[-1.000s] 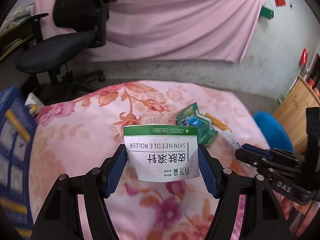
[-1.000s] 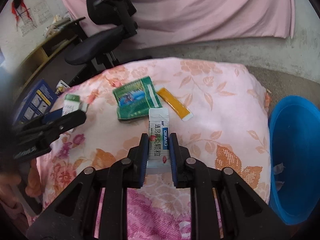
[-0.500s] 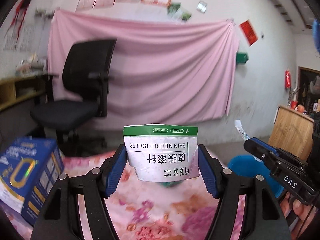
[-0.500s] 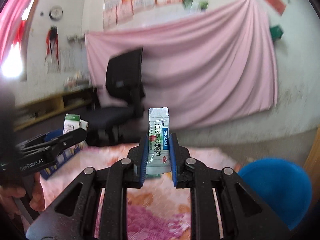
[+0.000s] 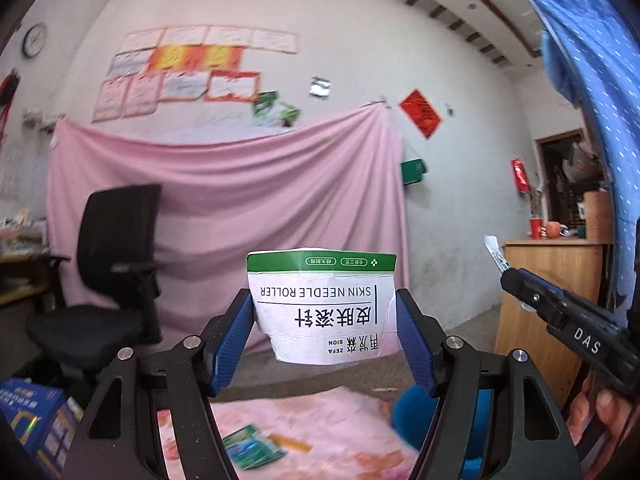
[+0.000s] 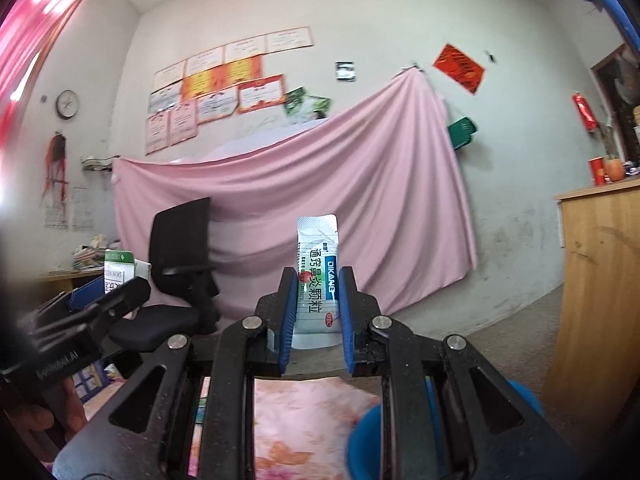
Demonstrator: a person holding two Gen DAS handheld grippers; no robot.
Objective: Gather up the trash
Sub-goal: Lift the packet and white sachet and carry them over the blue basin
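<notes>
Skin needle roller packet (image 5: 322,306): white, green top band, black print. Sachet (image 6: 318,280): pale silver-white, blue stripe, red spot. Tongs pads (image 5: 232,344): blue; frames black. Cloth on worktop (image 5: 320,432): pink, orange floral. Basin (image 6: 516,400): blue. Wall drape (image 5: 240,184): plain pink.

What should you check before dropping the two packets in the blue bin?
1. Left gripper shut on the skin needle roller packet: ok.
2. Right gripper shut on the white sachet: ok.
3. Blue bin in view: ok, only partly, below the fingers.
4. Grippers over the bin: not ok, both cameras face the wall.
5. Bin has room inside: cannot tell.
6. Trash left on the floral cloth: not ok, green packet and orange strip remain.
</notes>
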